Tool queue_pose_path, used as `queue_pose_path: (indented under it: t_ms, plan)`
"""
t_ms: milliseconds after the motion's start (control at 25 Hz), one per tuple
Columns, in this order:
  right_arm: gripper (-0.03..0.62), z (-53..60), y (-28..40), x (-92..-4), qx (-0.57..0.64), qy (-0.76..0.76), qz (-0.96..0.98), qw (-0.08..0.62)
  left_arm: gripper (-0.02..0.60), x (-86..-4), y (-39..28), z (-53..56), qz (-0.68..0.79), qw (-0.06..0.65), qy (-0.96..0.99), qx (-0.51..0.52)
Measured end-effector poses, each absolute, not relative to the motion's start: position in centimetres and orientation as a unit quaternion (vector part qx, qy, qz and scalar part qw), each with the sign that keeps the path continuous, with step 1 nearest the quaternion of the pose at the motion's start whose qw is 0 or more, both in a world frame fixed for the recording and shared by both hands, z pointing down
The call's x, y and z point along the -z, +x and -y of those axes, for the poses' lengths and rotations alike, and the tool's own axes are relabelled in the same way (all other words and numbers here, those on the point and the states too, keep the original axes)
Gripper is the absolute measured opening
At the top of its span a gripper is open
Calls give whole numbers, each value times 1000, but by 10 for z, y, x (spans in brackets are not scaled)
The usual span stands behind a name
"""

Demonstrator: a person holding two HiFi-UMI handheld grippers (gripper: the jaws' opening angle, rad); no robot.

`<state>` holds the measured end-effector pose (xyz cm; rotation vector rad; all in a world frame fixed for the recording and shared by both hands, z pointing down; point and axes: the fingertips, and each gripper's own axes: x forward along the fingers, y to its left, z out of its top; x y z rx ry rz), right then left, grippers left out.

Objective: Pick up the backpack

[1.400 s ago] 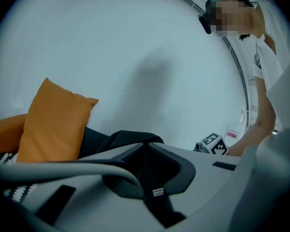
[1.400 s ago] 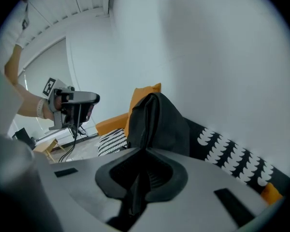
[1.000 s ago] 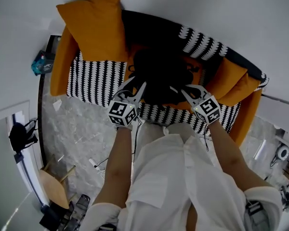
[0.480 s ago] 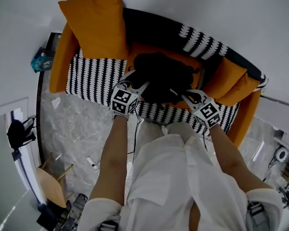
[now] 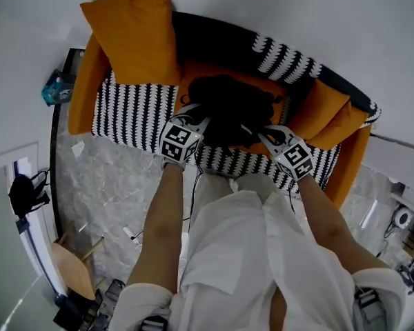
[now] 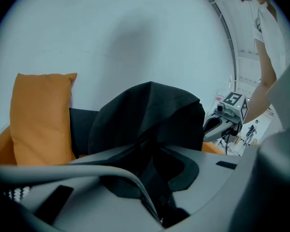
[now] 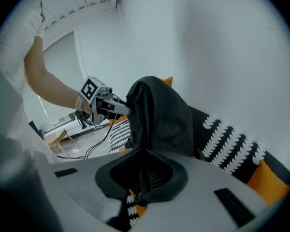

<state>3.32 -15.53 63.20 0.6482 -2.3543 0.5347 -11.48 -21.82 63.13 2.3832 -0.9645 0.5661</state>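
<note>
A black backpack (image 5: 231,109) stands on the seat of a sofa (image 5: 127,112) covered in a black-and-white pattern. My left gripper (image 5: 195,114) is at the backpack's left side. Its jaws are closing, with a fold of black fabric (image 6: 150,115) pinched between them in the left gripper view (image 6: 152,175). My right gripper (image 5: 261,131) is at the backpack's right side, shut on black fabric (image 7: 159,115) that runs down into its jaws (image 7: 142,178). Each gripper view shows the other gripper, the right gripper (image 6: 227,115) and the left gripper (image 7: 104,103), across the bag.
An orange cushion (image 5: 134,33) leans at the sofa's left end, and more orange cushions (image 5: 331,116) lie at the right end. A white wall is behind the sofa. On the marble floor are cables (image 5: 134,236), a wooden chair (image 5: 76,267) and a dark bag (image 5: 24,195).
My left gripper has moved in against the backpack's left side, and its jaws now hold black fabric. The right gripper has stayed where it was.
</note>
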Motion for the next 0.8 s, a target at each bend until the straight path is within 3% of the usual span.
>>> queue_pose_path:
  t_ms: [80, 240, 440, 600, 800]
  plan:
    - [35, 157, 34, -632, -200, 250, 893, 316, 71, -629, -112, 213, 350, 255, 876, -213]
    - [56, 161, 38, -633, -209, 265, 889, 309, 55, -624, -107, 205, 343, 259, 877, -215]
    - [255, 172, 41, -628, -229, 278, 888, 287, 54, -620, -106, 196, 335, 263, 878, -217]
    - [270, 179, 36, -621, -208, 255, 894, 302, 54, -616, -107, 189, 333, 266, 878, -218]
    - [284, 168, 39, -634, -170, 200, 883, 390, 54, -616, -107, 187, 334, 268, 877, -218]
